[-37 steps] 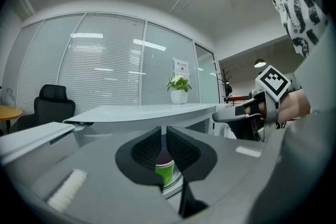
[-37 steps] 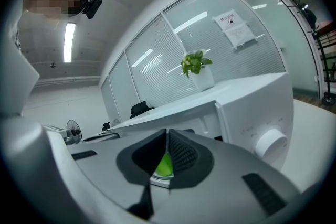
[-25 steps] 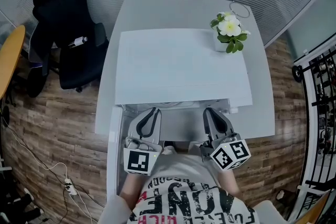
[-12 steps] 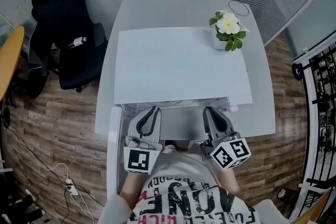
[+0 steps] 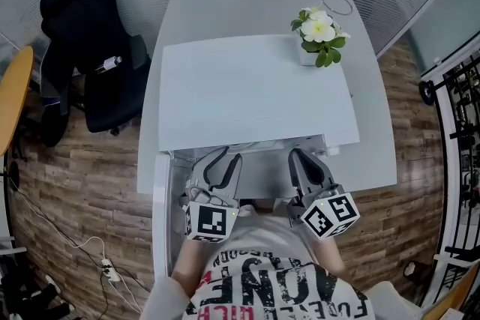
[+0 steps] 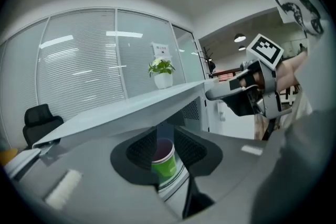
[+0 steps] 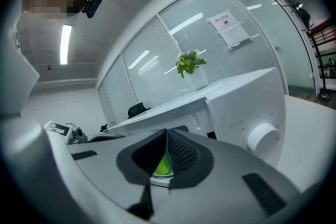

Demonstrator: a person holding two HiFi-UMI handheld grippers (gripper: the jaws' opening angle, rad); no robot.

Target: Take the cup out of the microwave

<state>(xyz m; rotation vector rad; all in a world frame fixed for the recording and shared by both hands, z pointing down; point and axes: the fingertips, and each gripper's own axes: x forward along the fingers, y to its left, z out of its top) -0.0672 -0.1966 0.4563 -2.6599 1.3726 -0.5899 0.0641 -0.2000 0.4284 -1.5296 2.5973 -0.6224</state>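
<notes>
Pale grey table (image 5: 375,161): carries a white box-shaped microwave (image 5: 255,94). Its door (image 5: 160,213) is swung open at the left, and a potted white flower (image 5: 319,37) stands on its roof.

Left gripper (image 5: 223,160): at the oven mouth. Its jaws have just been opening and stand wide apart. The cup shows in the gap between them, but the pads do not press on it, so nothing is held.

Right gripper (image 5: 304,161): beside the left one at the mouth, jaws together, holding nothing.

Green paper cup with a white rim (image 6: 165,162): upright inside the cavity on the turntable plate (image 6: 176,189). Its inside is dark, and whether it holds liquid cannot be told.

Assessment: probably light, thin-walled and readily crushed, and the coated wall may be slick. Take hold across the mid-wall, just below the stiffer rolled rim, closing gently. Keep it upright while drawing it out, in case it is filled.
</notes>
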